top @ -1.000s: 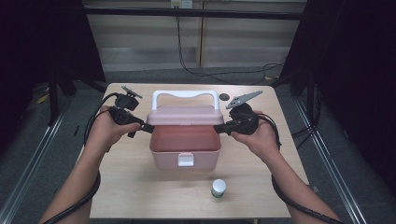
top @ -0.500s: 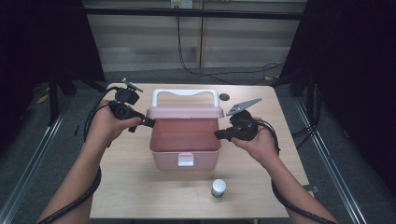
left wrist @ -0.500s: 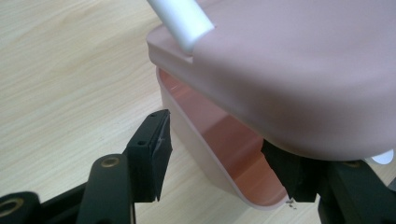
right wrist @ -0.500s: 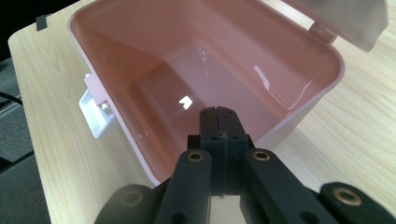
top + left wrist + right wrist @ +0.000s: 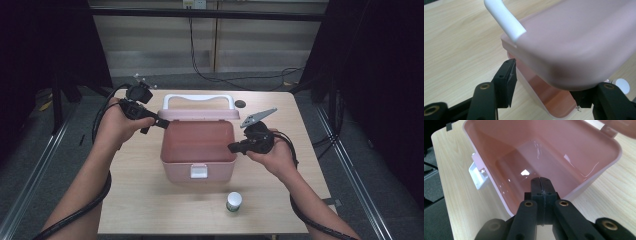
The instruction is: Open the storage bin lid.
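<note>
A person works at a wooden table (image 5: 140,200) with a gripper in each hand, opening a pink storage box (image 5: 197,167) that sits at the middle of the tabletop, its white latch (image 5: 198,171) facing the front edge. The hinged lid (image 5: 200,115) stands raised toward the back edge, white handle (image 5: 197,98) uppermost. The left gripper (image 5: 162,124) straddles the lid's left corner. Its jaws have just been closing with that corner between them, though whether the pads already press on the plastic cannot be told. The right gripper (image 5: 234,147), jaws pressed together on nothing, rests at the box's right rim, looking into the bare interior.

The risk lies in that loose-looking hold on smooth, rounded plastic: should the corner slip out, the lid would likely drop back onto the box and onto the right gripper's tip. A hard push backward could instead tip or slide the light box toward the back edge, the right gripper steadying it only by contact. A small white bottle (image 5: 233,201) with a green cap waits near the front edge, close enough to be knocked over by a forearm.
</note>
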`<action>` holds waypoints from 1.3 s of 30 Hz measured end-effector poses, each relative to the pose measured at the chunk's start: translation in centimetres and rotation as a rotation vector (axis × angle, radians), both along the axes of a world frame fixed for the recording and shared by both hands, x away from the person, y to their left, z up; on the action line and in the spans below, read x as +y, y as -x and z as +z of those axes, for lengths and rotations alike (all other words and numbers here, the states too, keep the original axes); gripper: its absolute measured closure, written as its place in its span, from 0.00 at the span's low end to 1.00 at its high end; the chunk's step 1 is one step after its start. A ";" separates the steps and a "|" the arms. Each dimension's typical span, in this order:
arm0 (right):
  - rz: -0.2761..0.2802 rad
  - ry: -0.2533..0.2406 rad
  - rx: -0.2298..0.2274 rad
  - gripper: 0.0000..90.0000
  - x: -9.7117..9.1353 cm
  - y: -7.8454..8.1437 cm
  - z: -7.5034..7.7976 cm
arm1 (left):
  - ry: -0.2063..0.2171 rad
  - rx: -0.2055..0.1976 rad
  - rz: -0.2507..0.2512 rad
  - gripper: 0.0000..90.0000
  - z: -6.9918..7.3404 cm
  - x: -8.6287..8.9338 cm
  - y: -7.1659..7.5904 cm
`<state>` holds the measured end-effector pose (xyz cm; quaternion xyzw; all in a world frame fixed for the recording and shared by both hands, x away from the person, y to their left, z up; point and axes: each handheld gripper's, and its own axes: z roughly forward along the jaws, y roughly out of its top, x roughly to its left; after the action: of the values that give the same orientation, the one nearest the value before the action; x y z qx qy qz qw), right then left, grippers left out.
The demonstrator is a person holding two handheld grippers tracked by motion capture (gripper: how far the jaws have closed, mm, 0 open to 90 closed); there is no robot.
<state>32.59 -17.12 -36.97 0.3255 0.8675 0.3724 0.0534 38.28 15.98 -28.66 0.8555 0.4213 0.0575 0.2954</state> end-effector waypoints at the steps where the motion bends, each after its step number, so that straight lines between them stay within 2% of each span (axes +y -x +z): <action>1: 0.000 0.005 -0.001 1.00 0.1 0.0 0.0 | 0.000 -0.001 -0.006 0.49 0.0 0.0 -0.1; 10: 0.003 -0.002 0.008 1.00 0.1 0.1 -0.6 | 0.003 -0.010 0.000 0.54 0.6 -0.2 -0.4; 16: 0.000 -0.009 0.006 1.00 0.0 0.1 -0.8 | 0.020 -0.019 0.013 0.58 0.9 -0.3 -0.7; 23: 0.006 -0.013 0.006 1.00 0.0 0.1 -0.8 | 0.001 -0.034 0.024 0.62 1.4 -0.5 -1.1; 29: 0.017 -0.011 0.007 1.00 0.4 0.1 -1.1 | -0.019 -0.032 0.037 0.63 1.9 -0.8 -1.4; 35: 0.019 -0.010 0.010 1.00 0.3 0.1 -1.4 | -0.006 -0.016 0.056 0.64 2.1 -0.8 -1.9; 39: 0.013 -0.011 0.012 1.00 0.1 0.0 -1.6 | -0.017 -0.016 0.060 0.65 2.4 -0.8 -2.2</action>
<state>32.55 -17.02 -38.54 0.3225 0.8677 0.3757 0.0439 40.51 15.14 -26.30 0.8444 0.4441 0.0768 0.2895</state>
